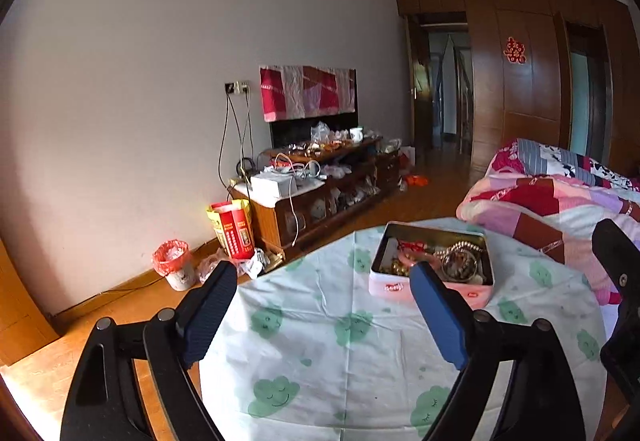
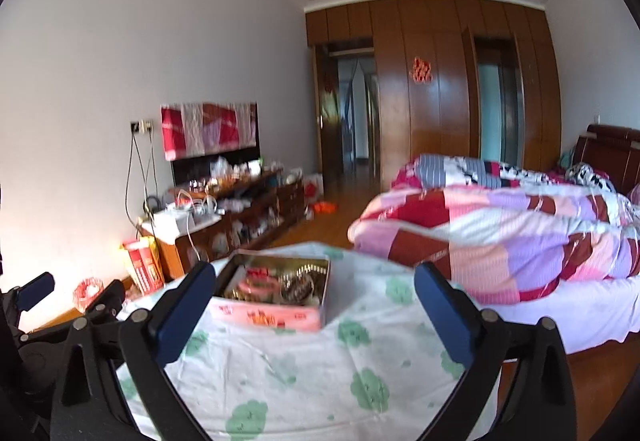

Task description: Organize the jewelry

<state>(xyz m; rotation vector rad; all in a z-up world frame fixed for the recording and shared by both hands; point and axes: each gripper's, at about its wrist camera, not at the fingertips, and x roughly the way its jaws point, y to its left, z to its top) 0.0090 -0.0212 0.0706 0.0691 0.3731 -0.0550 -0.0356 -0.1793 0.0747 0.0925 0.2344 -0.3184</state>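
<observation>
Left gripper (image 1: 320, 305) and right gripper (image 2: 312, 305) – jaws wide apart, empty | jewelry tin (image 1: 432, 265) open on table (image 1: 320, 353), near far edge | risk – snagged chains spill, or nudged tin slides off.

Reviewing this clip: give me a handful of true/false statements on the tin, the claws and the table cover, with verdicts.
1. The pink tin is open, with jewelry inside. True.
2. The left claw grips a necklace. False: its jaws stand open with nothing between them.
3. The tin sits on a pale cloth printed with green clouds. True.
4. The right claw is shut. False: its jaws stand wide apart, with nothing between them.
5. The tin rests on the quilt. False: it stands on the cloth-covered table.
</observation>
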